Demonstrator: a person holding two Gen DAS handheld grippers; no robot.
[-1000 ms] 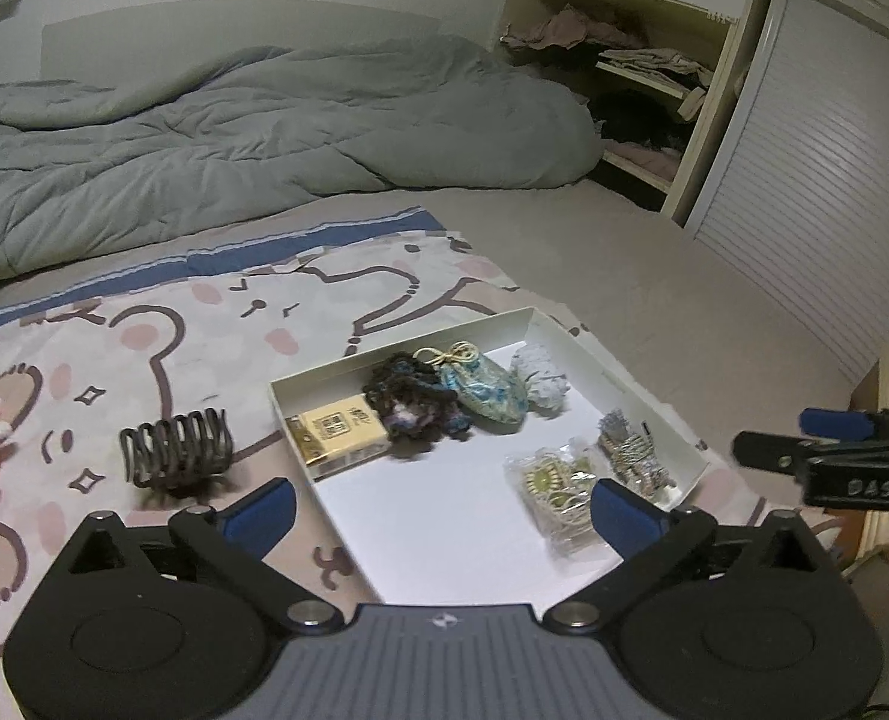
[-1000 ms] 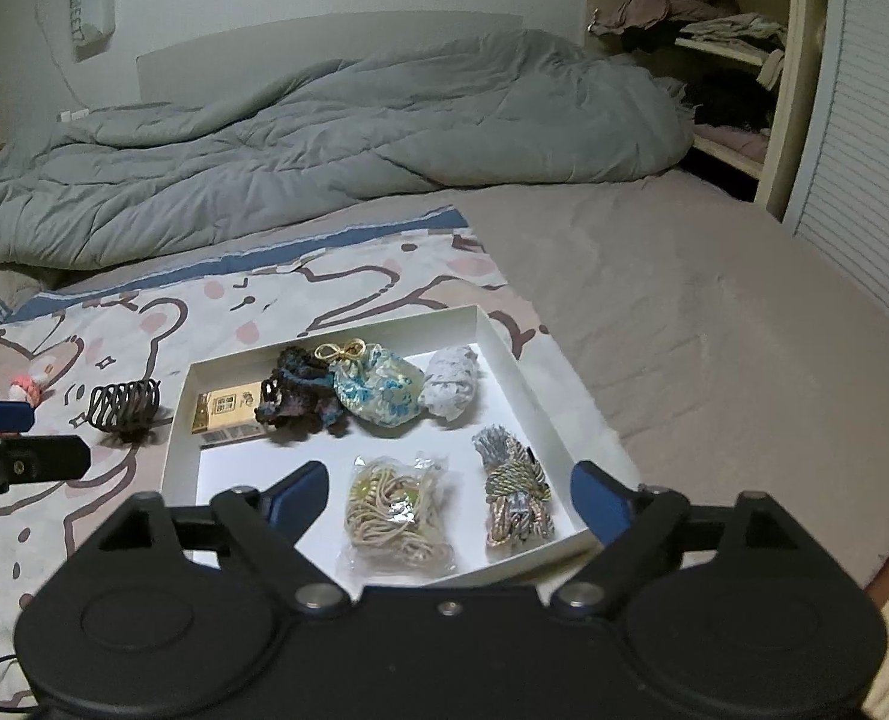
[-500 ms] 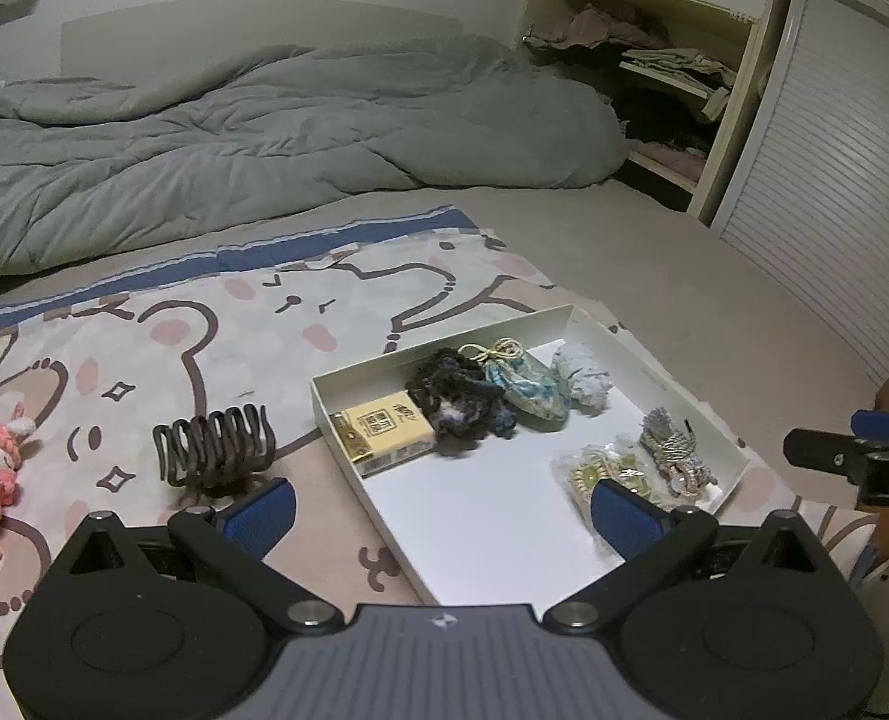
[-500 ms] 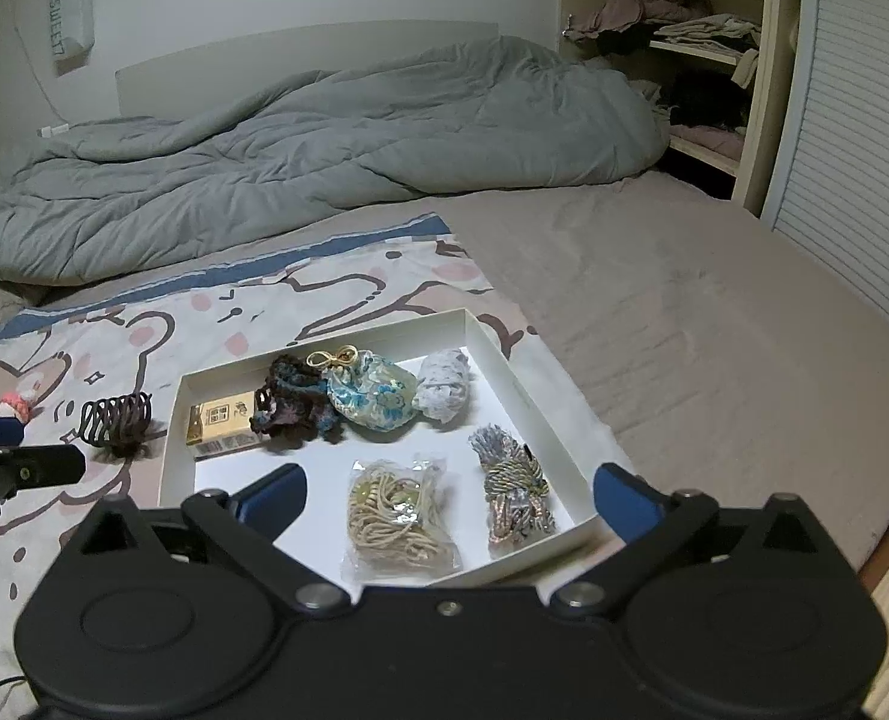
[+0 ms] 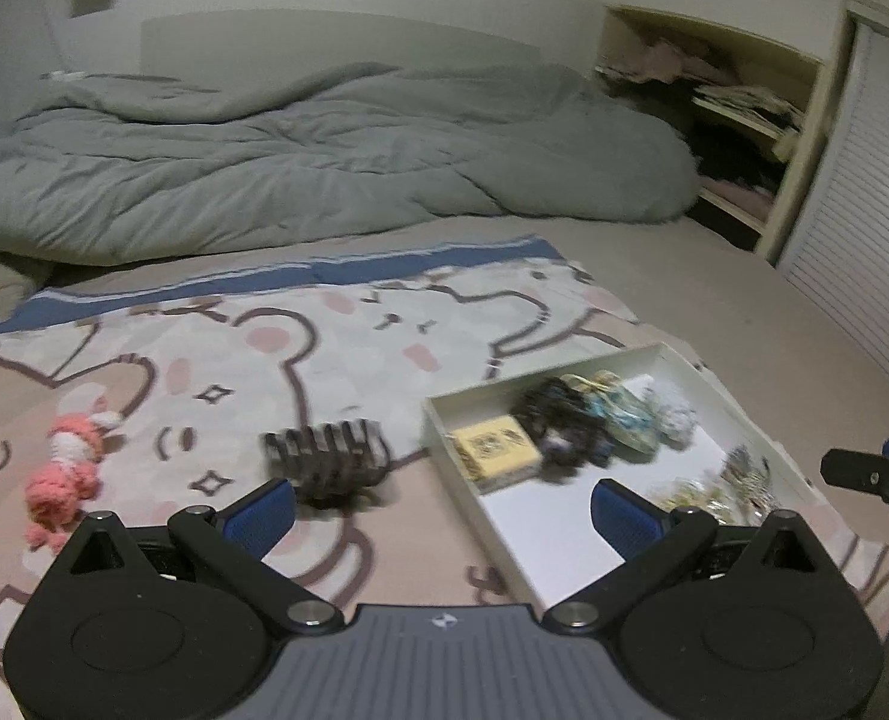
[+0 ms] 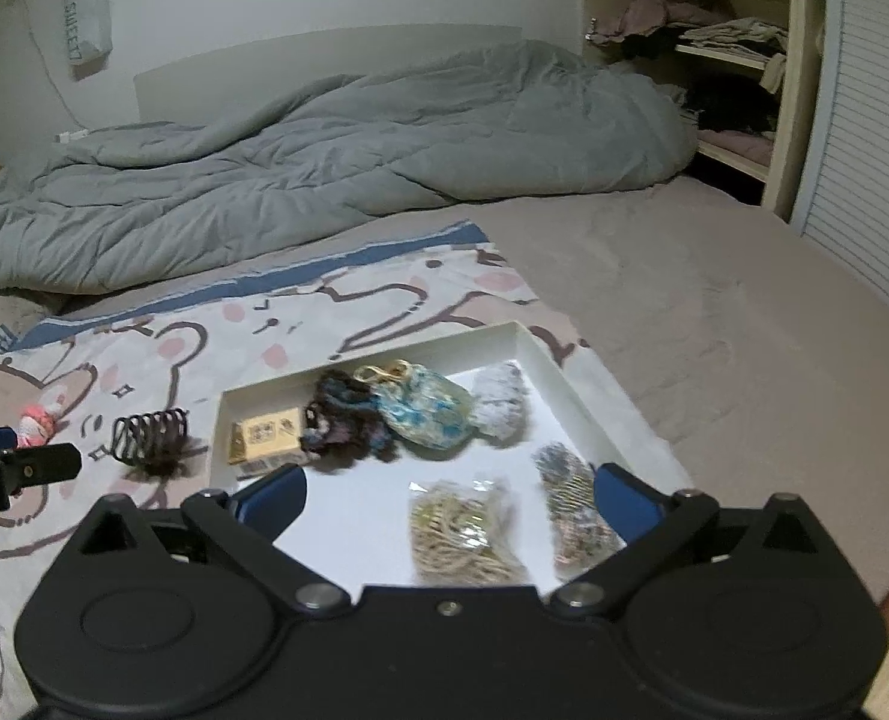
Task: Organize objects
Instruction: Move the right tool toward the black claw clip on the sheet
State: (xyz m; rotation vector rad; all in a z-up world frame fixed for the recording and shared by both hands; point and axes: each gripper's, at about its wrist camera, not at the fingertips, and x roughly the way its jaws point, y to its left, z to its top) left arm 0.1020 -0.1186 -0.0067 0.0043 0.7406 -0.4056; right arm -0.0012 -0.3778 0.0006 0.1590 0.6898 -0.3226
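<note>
Tray (image 6: 570, 381): white
Hair claw (image 5: 324, 459): dark brown
Knitted toy (image 5: 66, 474): pink and white
Small box (image 6: 267, 433): gold, patterned
Pouch (image 6: 429, 411): blue-green floral
Blanket (image 5: 324, 354): cartoon bears, blue stripe
Duvet (image 6: 324, 162): grey-green
Finger pads (image 6: 276, 501): blue

Bed (image 6: 714, 312) with beige sheet — grey duvet (image 6: 324, 180) bunched at far end. Cartoon-print blanket (image 5: 324, 348) spread on near part; on it white tray (image 6: 555, 369), dark claw clip (image 5: 324, 456) beside tray, pink knitted toy (image 5: 63, 474) further left.
</note>
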